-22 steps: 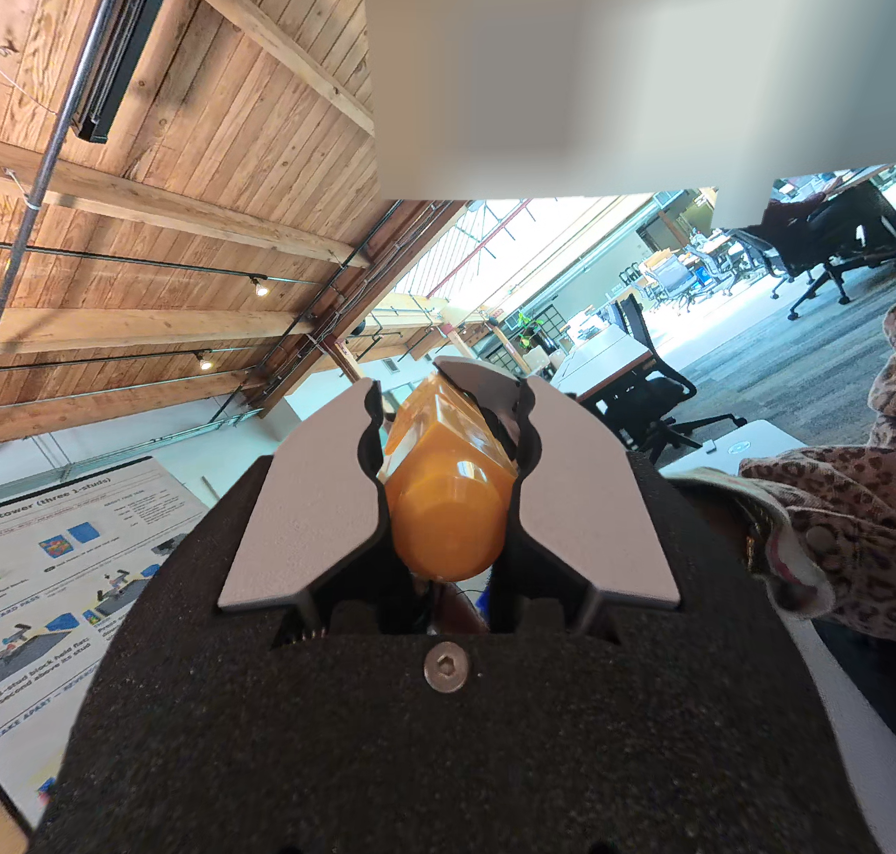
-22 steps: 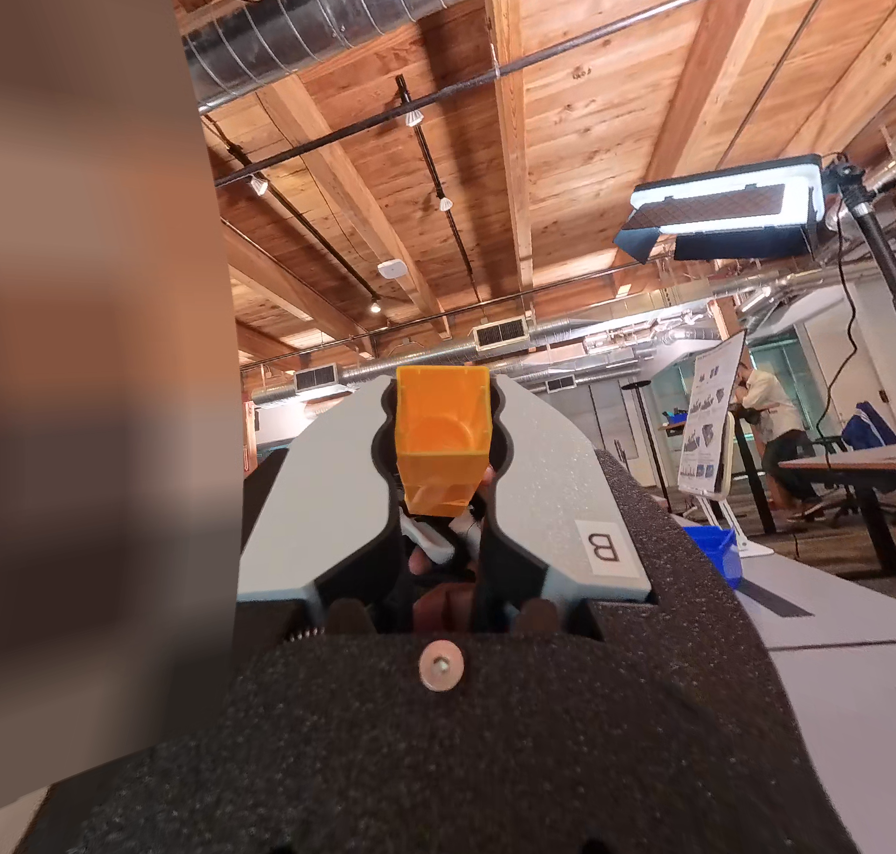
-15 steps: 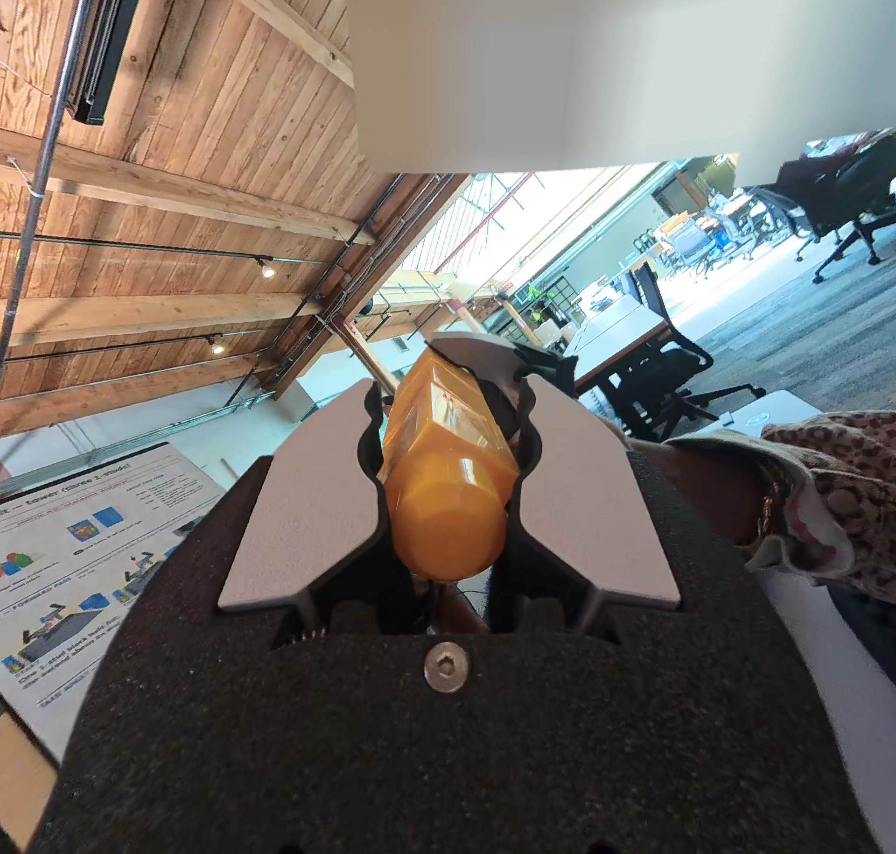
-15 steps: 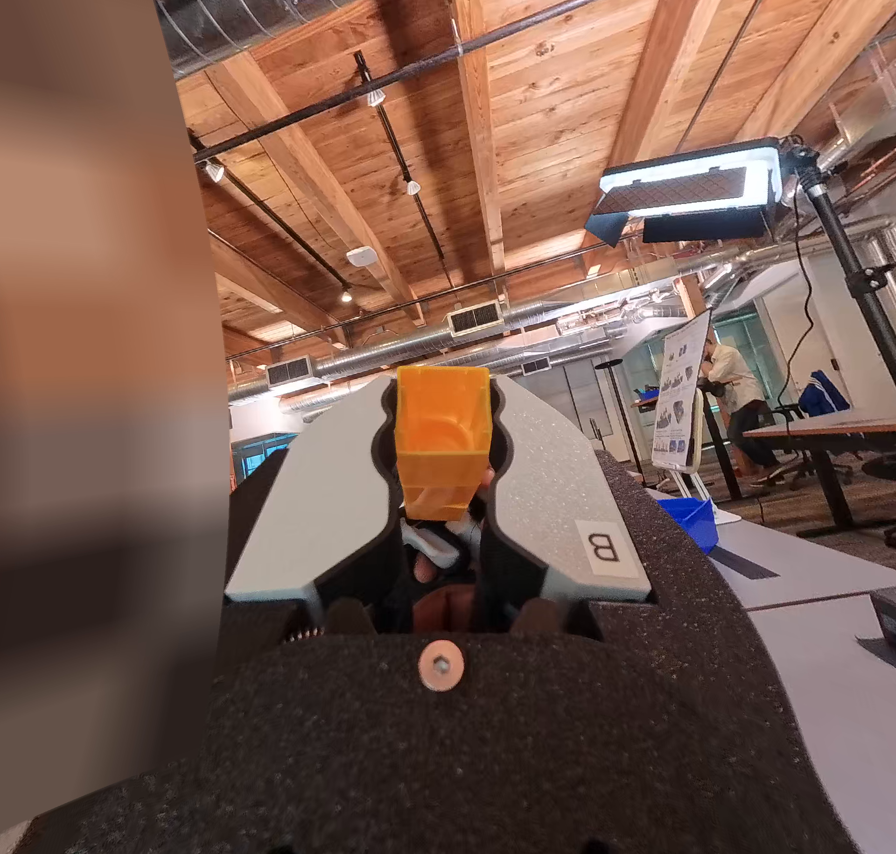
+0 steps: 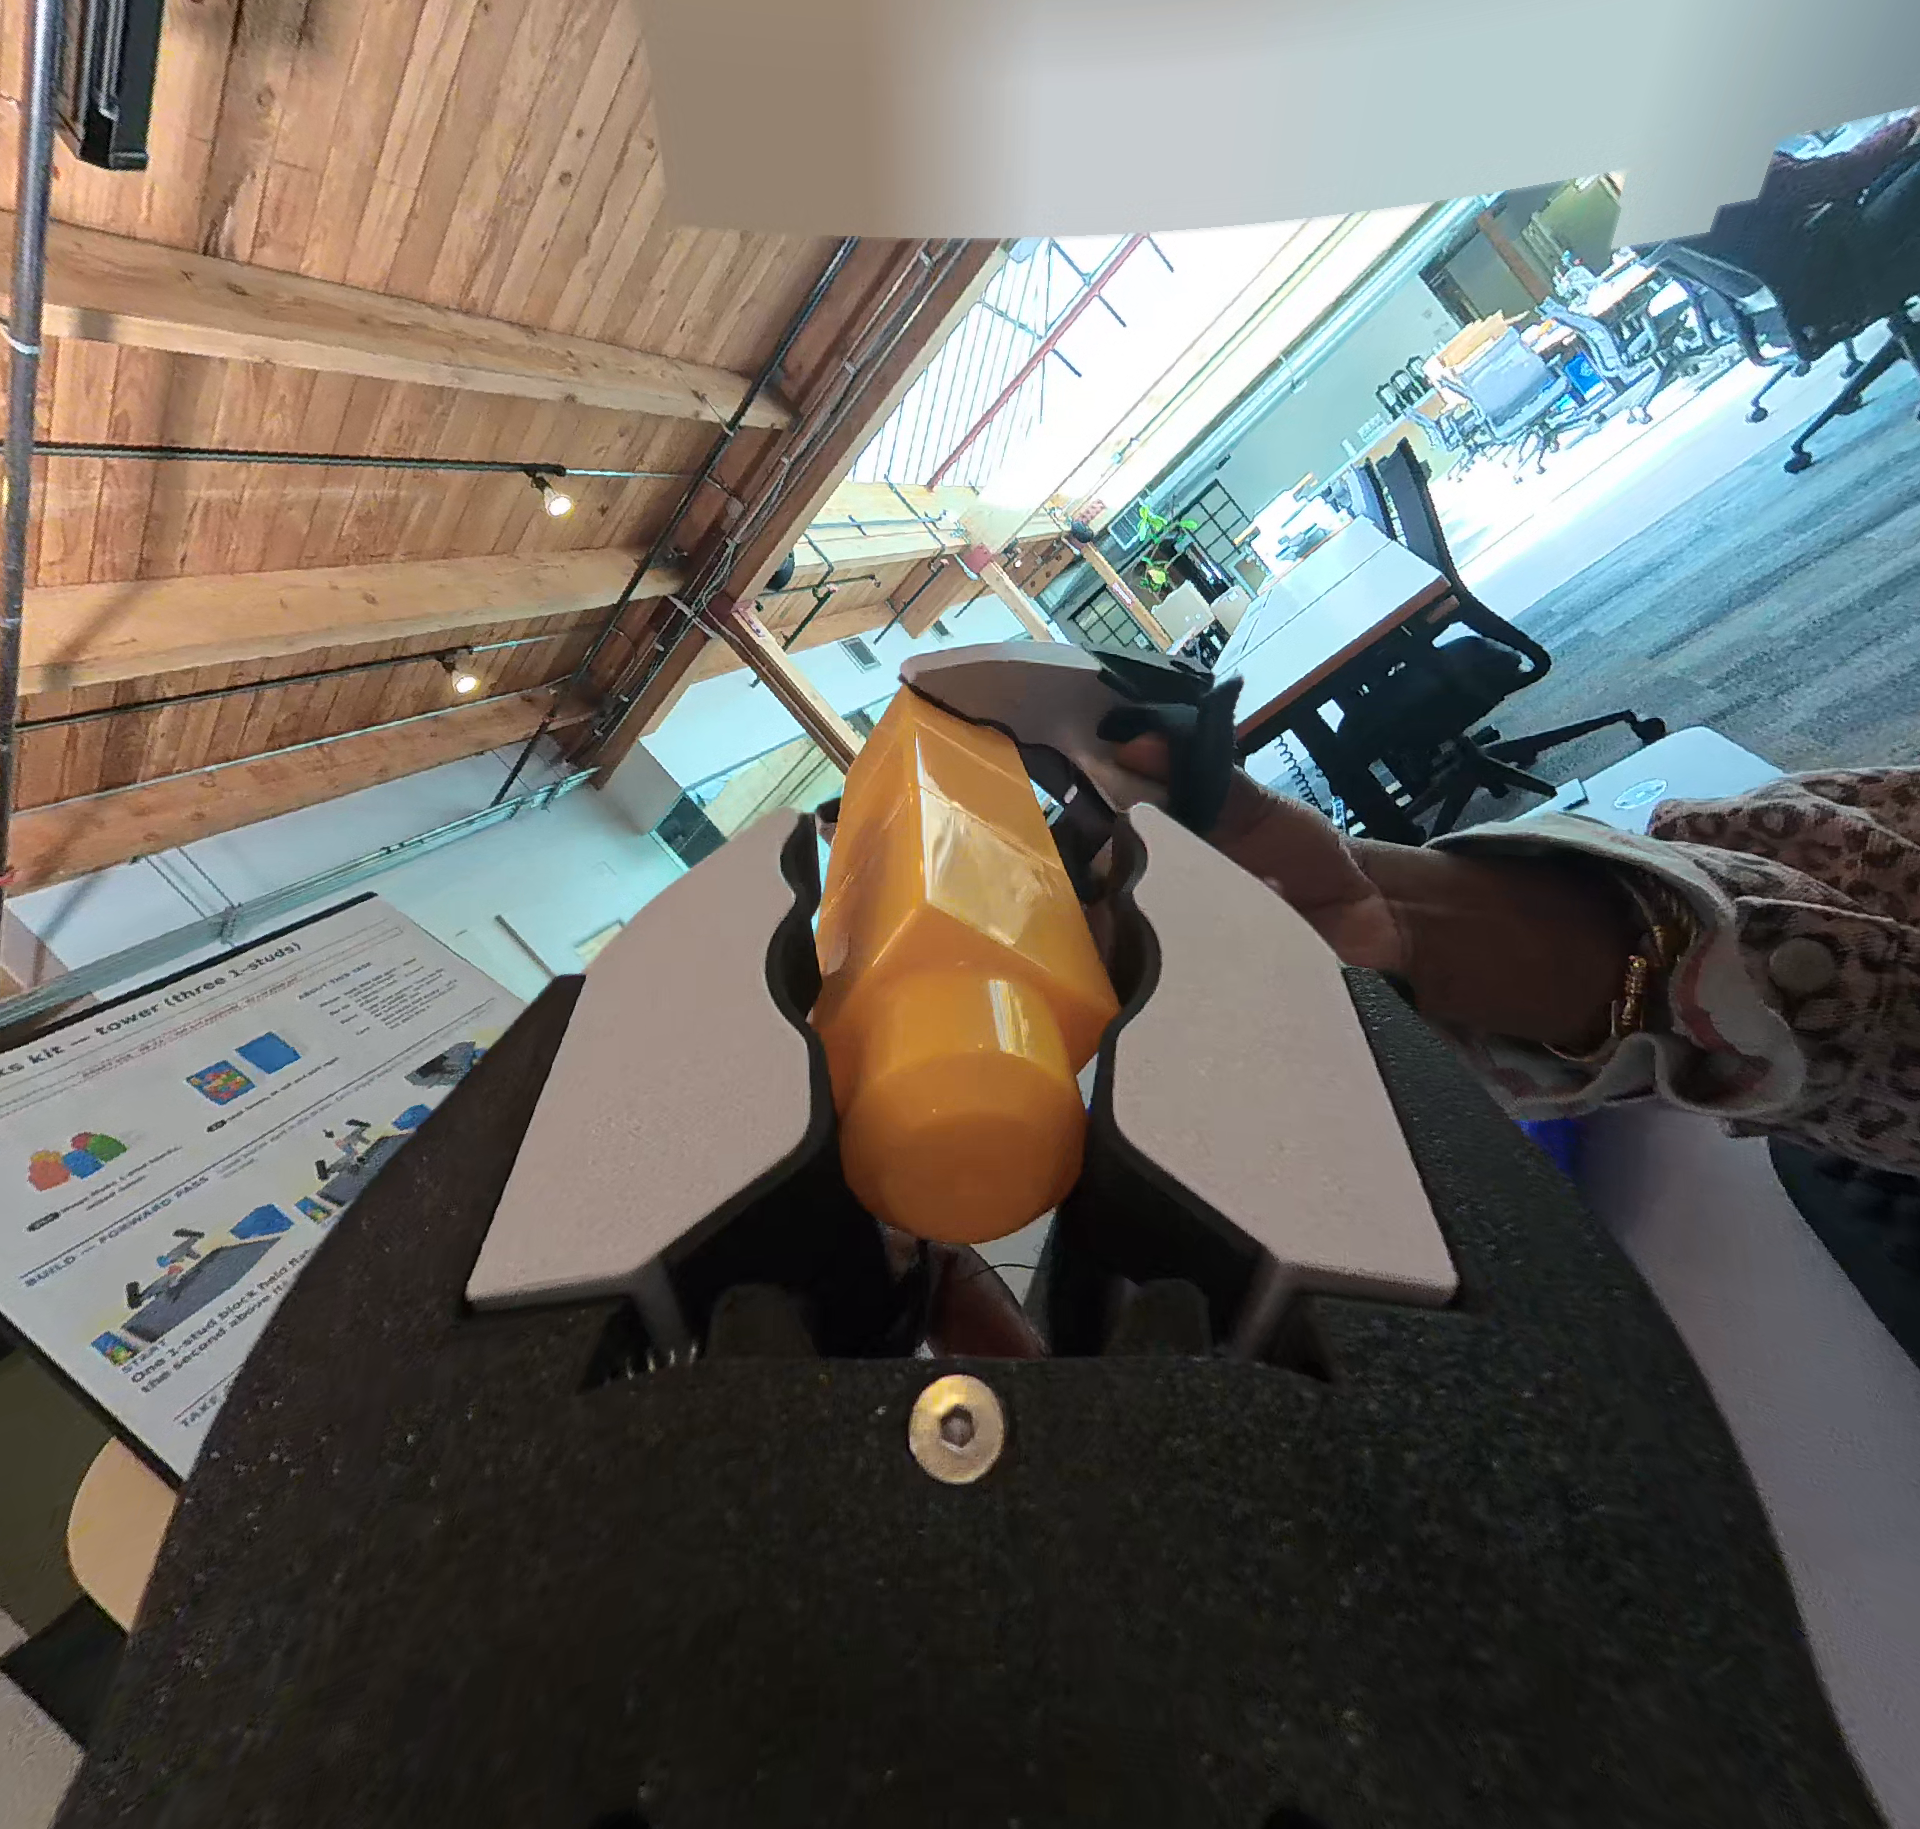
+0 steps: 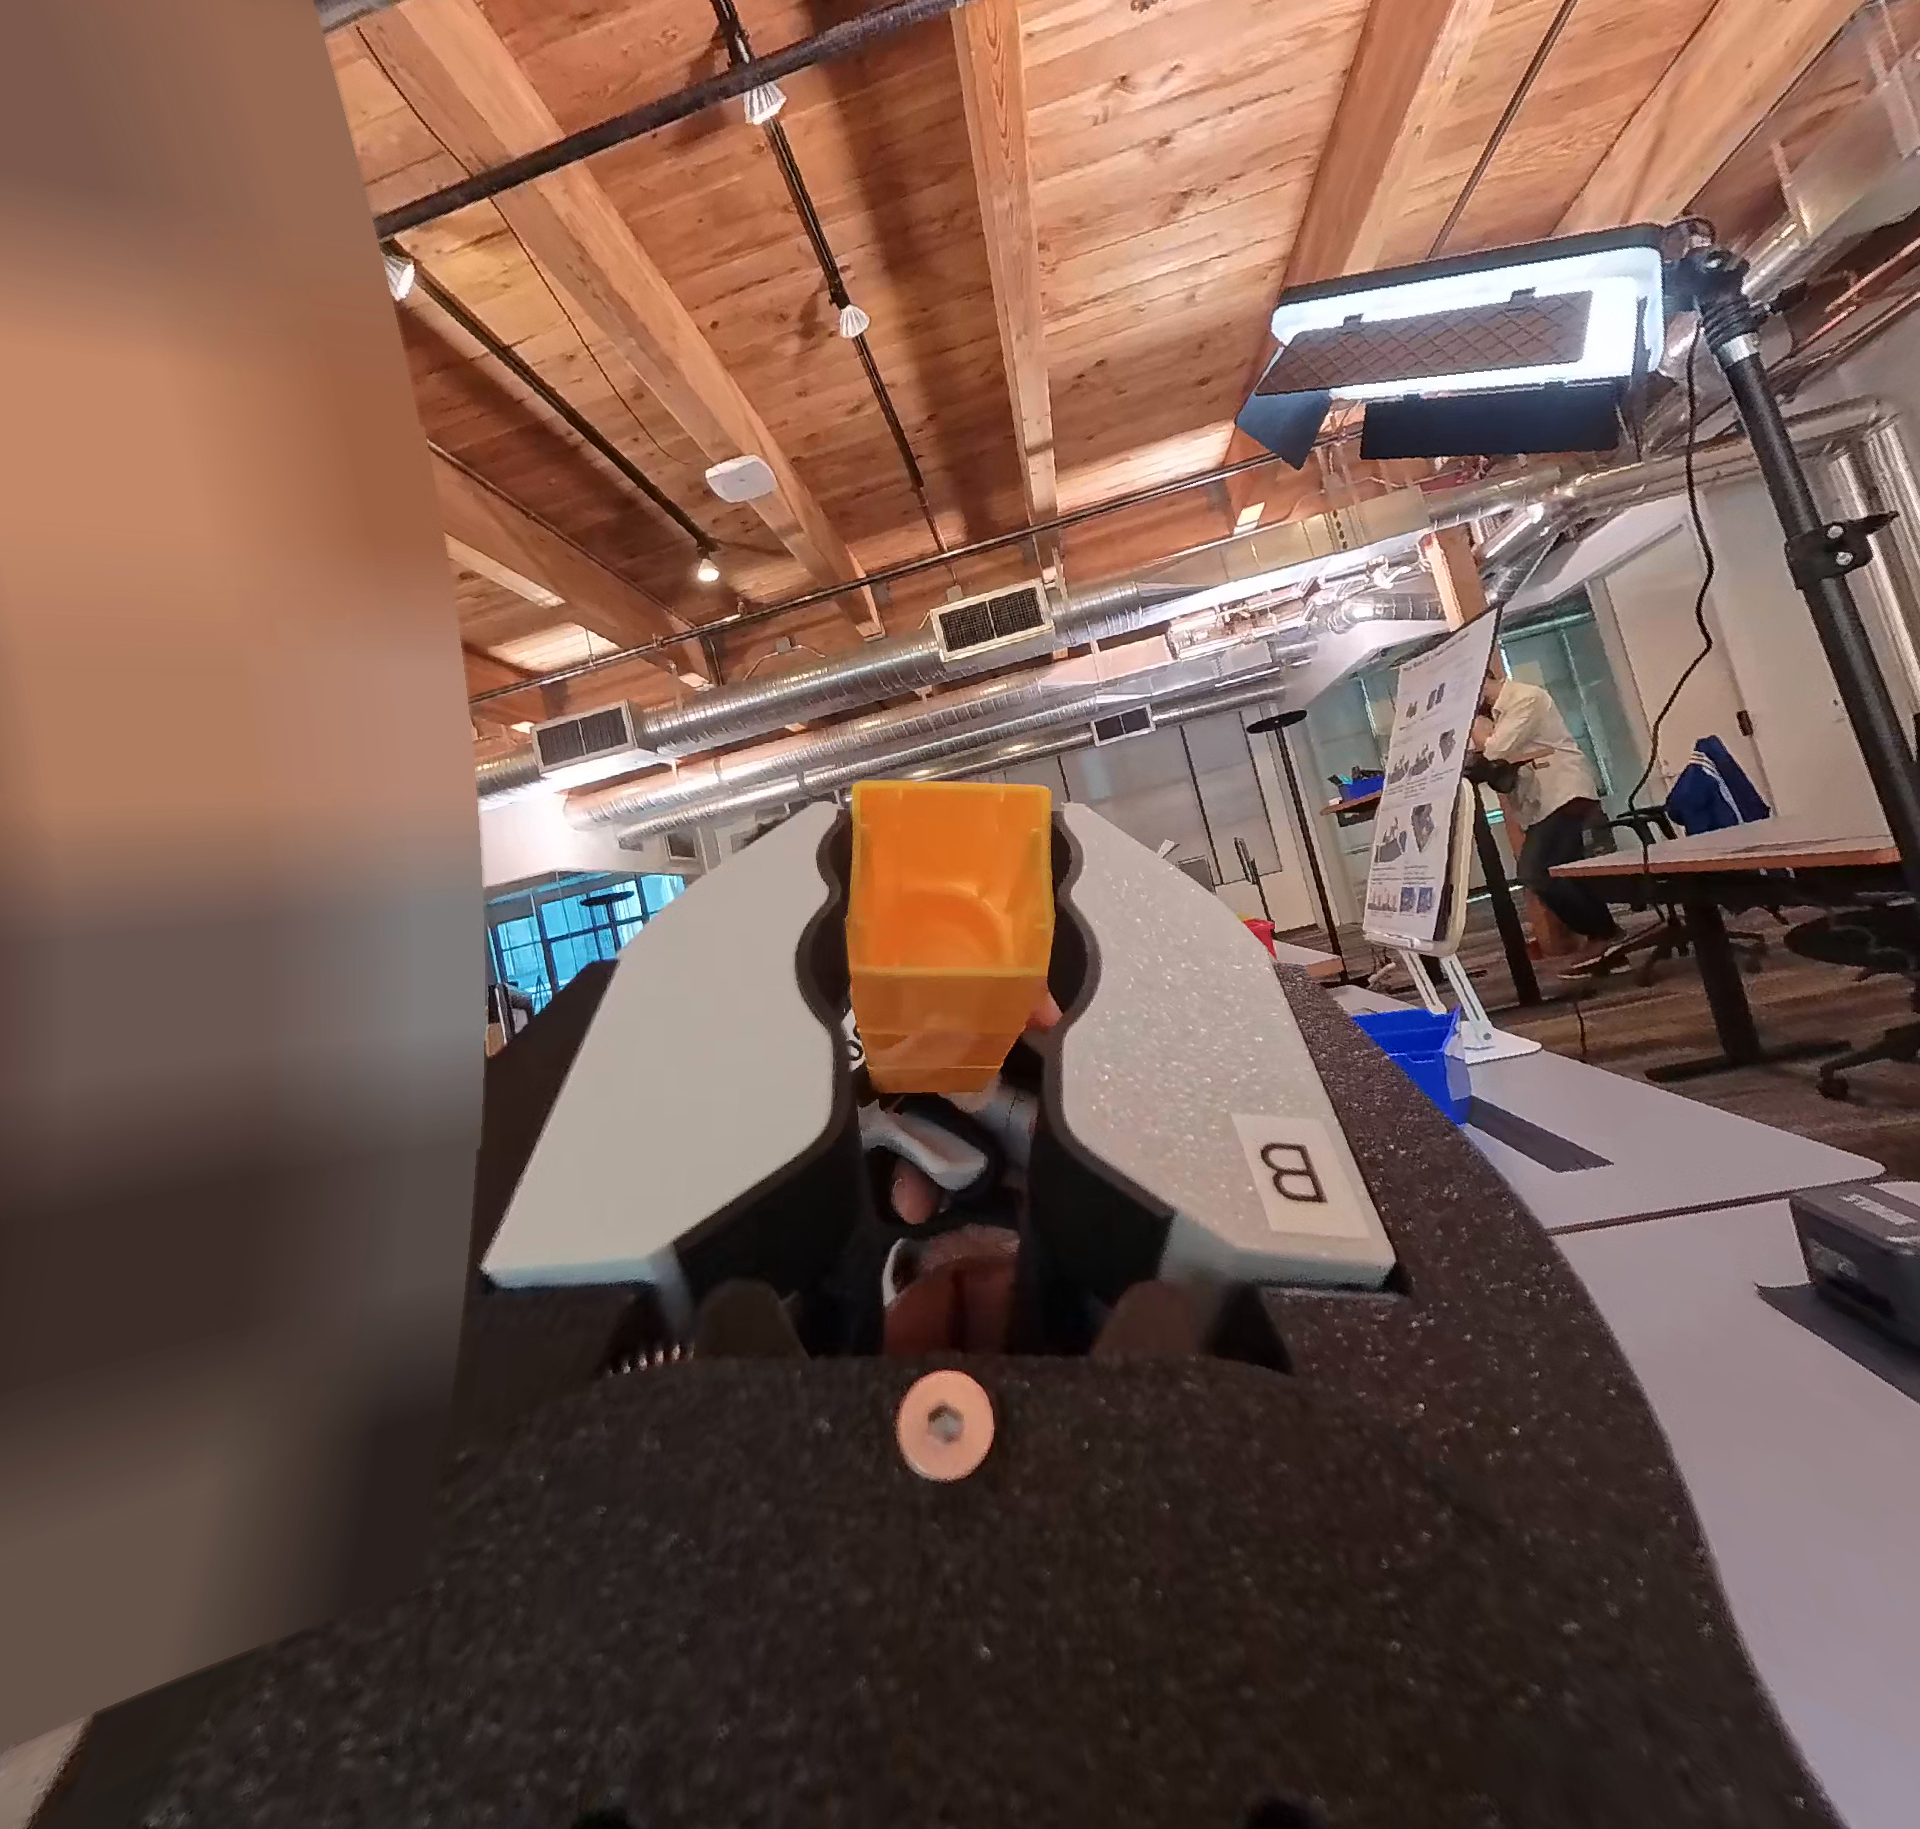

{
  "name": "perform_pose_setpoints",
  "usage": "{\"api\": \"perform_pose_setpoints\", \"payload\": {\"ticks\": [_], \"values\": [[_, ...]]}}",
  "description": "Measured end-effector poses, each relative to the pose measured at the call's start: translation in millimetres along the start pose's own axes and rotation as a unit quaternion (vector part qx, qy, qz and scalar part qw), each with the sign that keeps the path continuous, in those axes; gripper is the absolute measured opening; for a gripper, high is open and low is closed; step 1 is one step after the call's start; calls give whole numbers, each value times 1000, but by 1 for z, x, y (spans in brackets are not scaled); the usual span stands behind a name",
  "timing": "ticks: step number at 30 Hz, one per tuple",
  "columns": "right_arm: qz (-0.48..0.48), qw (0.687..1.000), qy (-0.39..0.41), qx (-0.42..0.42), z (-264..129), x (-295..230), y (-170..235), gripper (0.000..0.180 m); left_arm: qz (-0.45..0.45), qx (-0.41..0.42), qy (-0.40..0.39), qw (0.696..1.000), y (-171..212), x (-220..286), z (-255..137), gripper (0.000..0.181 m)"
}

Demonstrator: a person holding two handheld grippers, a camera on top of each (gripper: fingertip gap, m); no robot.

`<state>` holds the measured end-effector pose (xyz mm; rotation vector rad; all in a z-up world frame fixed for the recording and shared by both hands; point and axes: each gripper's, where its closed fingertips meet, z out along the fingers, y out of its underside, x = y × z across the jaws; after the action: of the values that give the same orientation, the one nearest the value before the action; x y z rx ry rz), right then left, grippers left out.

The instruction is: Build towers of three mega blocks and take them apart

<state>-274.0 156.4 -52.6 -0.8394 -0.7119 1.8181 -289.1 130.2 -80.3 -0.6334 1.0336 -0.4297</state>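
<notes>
Two hand-held grippers: the left (image 5: pixel 961 958) and the right (image 6: pixel 951 906). Joined orange blocks (image 5: pixel 951 958) sit mid-frame; seams suggest three. One blue bin (image 6: pixel 1418 1047) at right.

Glossy smooth orange plastic blocks (image 5: pixel 961 958); matt grainy grey fingers (image 6: pixel 1164 1031); rough black foam body (image 6: pixel 935 1623); bare wood plank ceiling (image 6: pixel 1143 117).
</notes>
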Motion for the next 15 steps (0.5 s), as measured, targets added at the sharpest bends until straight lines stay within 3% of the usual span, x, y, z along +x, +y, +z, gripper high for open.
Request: {"api": "perform_pose_setpoints", "payload": {"ticks": [9,15], "values": [[6,1000,-2,14,-2,1,-5,35,-15,25,-13,999,-7,-4,4,54],[-24,984,21,177,-30,9,-49,35,-188,63,-103,975,0,-42,16,74]]}}
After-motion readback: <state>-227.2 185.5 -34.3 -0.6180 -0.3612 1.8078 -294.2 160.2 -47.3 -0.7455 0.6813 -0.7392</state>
